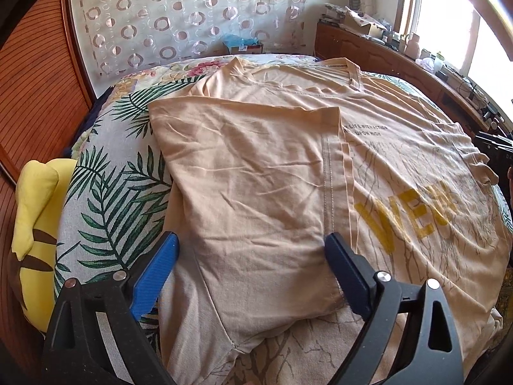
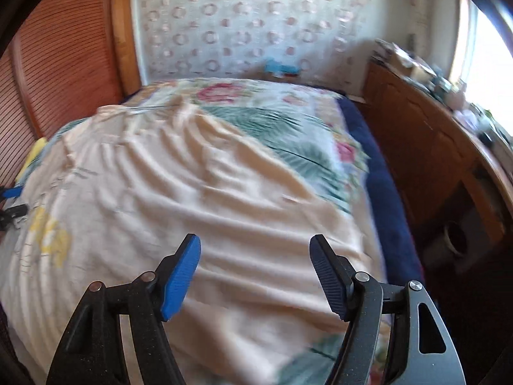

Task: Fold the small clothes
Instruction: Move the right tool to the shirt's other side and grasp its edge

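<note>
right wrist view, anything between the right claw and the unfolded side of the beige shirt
Nothing visible. The right claw hangs open over the rumpled beige cotton t-shirt, with only bare fabric between and ahead of its blue fingers. The floral bedspread beyond holds nothing either. The view is motion-blurred, so small items could be missed.

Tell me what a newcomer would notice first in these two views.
A peach T-shirt spreads over the leaf-print bedspread, one side folded over, yellow lettering showing to the right of the fold. Both blue-padded tools, left tool and right tool, hover open above it. A yellow plush lies at the bed's left edge.
</note>
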A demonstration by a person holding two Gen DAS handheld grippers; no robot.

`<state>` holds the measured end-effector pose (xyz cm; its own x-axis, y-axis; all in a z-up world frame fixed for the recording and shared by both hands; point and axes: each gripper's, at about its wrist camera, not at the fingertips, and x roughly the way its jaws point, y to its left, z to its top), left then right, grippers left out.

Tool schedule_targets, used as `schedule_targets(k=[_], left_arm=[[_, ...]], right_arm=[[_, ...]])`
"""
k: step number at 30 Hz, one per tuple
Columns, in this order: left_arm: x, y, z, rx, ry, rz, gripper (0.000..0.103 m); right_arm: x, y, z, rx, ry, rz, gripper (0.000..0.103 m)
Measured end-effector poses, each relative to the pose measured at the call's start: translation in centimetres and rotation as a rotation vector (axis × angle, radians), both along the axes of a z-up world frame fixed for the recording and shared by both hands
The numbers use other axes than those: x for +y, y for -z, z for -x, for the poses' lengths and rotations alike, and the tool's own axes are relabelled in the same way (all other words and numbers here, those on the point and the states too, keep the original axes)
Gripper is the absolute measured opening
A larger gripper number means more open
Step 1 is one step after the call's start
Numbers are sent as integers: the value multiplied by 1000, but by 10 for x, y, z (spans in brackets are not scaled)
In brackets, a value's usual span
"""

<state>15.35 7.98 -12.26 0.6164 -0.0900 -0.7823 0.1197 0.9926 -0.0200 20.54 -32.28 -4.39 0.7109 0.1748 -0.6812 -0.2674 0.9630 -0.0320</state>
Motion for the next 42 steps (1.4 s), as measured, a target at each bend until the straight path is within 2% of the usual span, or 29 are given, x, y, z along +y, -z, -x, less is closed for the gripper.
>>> schedule_targets(k=[5,10,15,17,19,23,25,30,35,42], left_arm=[[1,1,-1,3,-7,1,95],[1,0,-1,4,-5,0,95],[1,1,-1,4,-5,1,95],[1,1,-1,4,-5,0,95],[1,1,-1,4,-5,1,95],[1,1,-1,4,-5,1,95],[1,1,-1,4,-5,1,95],[1,1,-1,4,-6,-1,95],[1,1,-1,5,-7,0,95],[1,-1,0,-1,-43,-13,95]], right_arm=[[-64,13,-1,29,152,-28,72],[-86,25,-4,106,150,-93,72],[-101,23,-16,126,160,-152,72],[-100,23,-15,125,162,-159,68],[-100,22,-12,125,151,-181,57],[-99,21,-8,119,126,-187,44],[-98,19,-6,116,114,-184,28],[-85,15,-4,83,122,-66,6],[-74,2,5,24,102,-47,4],[-31,-44,27,-97,-5,-71,4]])
